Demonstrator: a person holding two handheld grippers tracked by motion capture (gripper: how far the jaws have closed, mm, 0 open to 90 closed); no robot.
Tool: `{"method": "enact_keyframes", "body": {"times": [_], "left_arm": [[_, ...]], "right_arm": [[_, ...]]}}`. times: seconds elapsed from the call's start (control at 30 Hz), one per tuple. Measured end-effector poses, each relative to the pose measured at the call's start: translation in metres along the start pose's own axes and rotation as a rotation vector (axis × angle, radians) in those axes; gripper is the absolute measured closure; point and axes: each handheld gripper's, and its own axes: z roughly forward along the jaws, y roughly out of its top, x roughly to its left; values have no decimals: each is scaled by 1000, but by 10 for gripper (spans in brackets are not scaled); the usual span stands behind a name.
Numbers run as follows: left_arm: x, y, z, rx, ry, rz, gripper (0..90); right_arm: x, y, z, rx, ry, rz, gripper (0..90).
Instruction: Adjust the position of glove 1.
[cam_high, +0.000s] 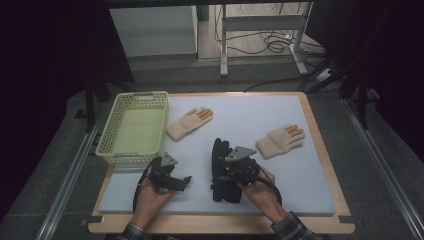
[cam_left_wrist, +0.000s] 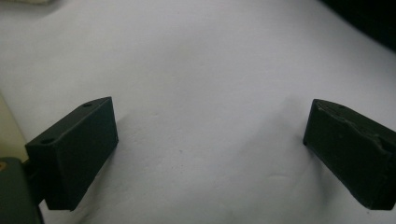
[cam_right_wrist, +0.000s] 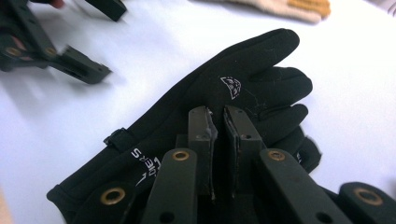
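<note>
A black glove (cam_high: 220, 170) with white lettering lies flat on the white mat, fingers pointing away from me. My right gripper (cam_high: 226, 172) sits over its middle. In the right gripper view its jaws (cam_right_wrist: 219, 121) stand almost together and pinch the fabric on the back of the black glove (cam_right_wrist: 243, 84). My left gripper (cam_high: 184, 180) is to the left of the glove, near the basket's front corner. The left gripper (cam_left_wrist: 210, 154) is open wide over bare mat, with nothing between its jaws. It also appears blurred as the left gripper (cam_right_wrist: 109, 42) in the right gripper view.
A pale yellow-green basket (cam_high: 107, 135) stands at the mat's left side. Two beige gloves with orange fingertips lie farther back, one beside the basket (cam_high: 189, 122) and one at the right (cam_high: 280, 140). The white mat (cam_high: 300, 185) covers a wooden tabletop.
</note>
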Motion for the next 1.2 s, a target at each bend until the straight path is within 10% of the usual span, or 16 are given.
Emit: {"method": "enact_keyframes", "body": {"times": [0.27, 0.53, 0.87, 1.2], "left_arm": [[0, 0, 0, 3, 0, 5, 31], [0, 0, 0, -1, 0, 0, 31], [0, 0, 0, 4, 1, 5, 31], [7, -2, -4, 12, -32, 49, 56]], "right_arm": [[6, -18, 20, 30, -6, 17, 606], [-15, -13, -5, -22, 28, 79, 506], [-35, -50, -18, 1, 86, 87, 856], [-27, -81, -16, 4, 168, 72, 884]]}}
